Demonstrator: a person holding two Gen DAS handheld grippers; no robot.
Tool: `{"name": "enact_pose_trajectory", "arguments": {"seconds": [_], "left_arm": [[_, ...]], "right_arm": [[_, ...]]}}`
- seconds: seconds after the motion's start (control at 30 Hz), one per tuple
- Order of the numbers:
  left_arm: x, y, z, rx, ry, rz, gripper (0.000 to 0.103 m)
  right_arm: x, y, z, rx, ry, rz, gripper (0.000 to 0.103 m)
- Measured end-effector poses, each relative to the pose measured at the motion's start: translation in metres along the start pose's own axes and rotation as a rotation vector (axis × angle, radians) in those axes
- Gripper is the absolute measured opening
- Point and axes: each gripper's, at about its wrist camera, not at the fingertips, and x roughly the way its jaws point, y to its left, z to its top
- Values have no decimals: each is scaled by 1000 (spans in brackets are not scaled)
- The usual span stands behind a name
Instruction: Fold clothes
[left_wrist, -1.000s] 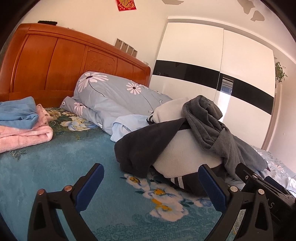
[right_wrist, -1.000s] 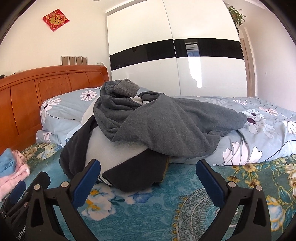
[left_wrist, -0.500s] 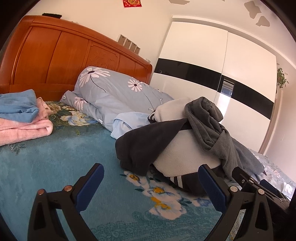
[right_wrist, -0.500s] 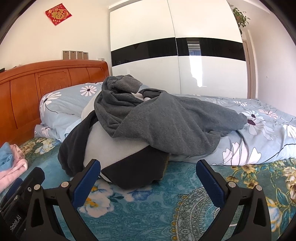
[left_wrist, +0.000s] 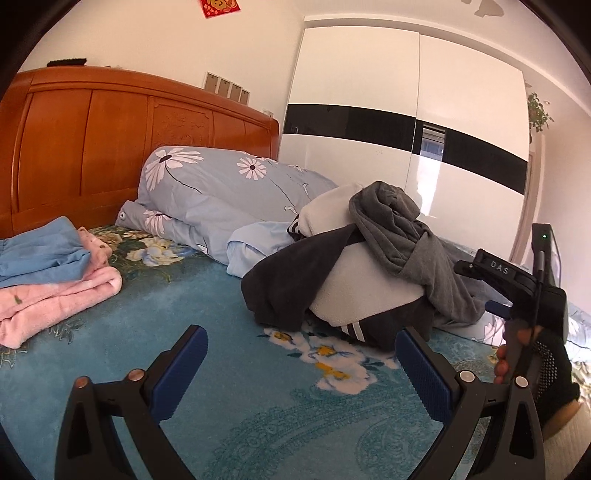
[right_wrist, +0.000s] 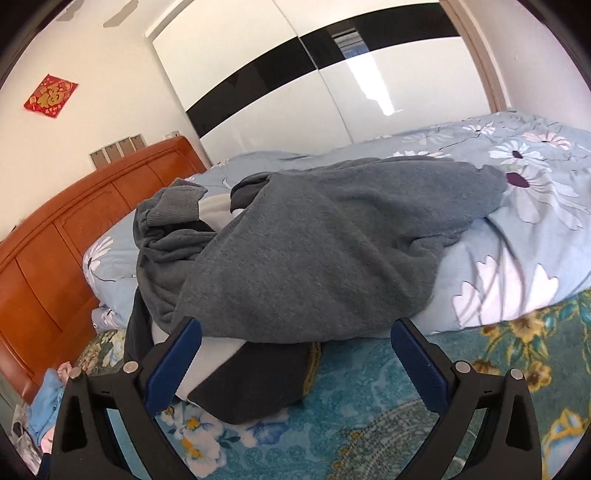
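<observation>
Both the left gripper (left_wrist: 301, 363) and right gripper (right_wrist: 295, 354) gaped empty, the unfolded heap of grey fleece sweatshirt (right_wrist: 314, 251) just ahead, untouched.

The left wrist view sits low over the teal floral blanket (left_wrist: 122, 373), level, looking across the bed toward the wooden headboard (left_wrist: 85, 147) and the wardrobe (left_wrist: 406, 147); the heap of clothes (left_wrist: 369, 273) lies ahead and a little to the right, well apart from the lens. The right wrist view is tilted, rolled to one side, and much nearer, so the grey sweater (right_wrist: 314, 251) on that heap fills its middle. Both views share the heap, the blanket, the headboard, the wardrobe and the red wall sign (right_wrist: 50, 96). The left view also catches the right gripper (left_wrist: 517, 291) at its right edge
</observation>
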Motion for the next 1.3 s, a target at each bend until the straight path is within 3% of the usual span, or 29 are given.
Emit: {"name": "enact_pose_trajectory", "arguments": {"seconds": [0.1,0.23,0.37,0.43,0.47,0.5,0.53,0.57,0.63,0.77,0.87,0.97,1.17,1.3], "left_arm": [[-4,2,2,-14,-7,-5,103],[-13,1,3,3,-22,4,103],[-23,3,3,32,-30,20,103],[-29,7,3,41,-35,29,103],[-30,9,3,41,-36,32,103],[-31,12,3,33,-33,31,103],[-32,14,3,26,-29,31,103],[-32,16,2,13,-25,25,103],[-32,17,1,-18,-16,12,103],[-37,13,0,-11,-5,-8,103],[-43,12,-1,13,-15,1,103],[-46,16,-2,-4,-15,-2,103],[-47,20,-4,1,-2,0,103],[-46,23,-2,17,-9,14,103]], "right_arm": [[17,24,16,-14,55,79,101],[42,78,34,-162,90,35,97],[66,90,41,-213,149,-106,57],[67,82,43,-213,154,-180,50],[64,74,45,-211,143,-215,41],[61,67,47,-209,133,-251,31],[58,60,50,-206,122,-286,8],[54,53,52,-204,111,-321,8],[56,34,59,-165,164,-293,8],[49,25,68,-219,180,-343,7],[30,22,83,-161,144,-273,7],[12,32,85,-193,107,-233,7],[41,47,54,-294,210,-179,8],[62,54,50,-322,257,-194,10]]}}
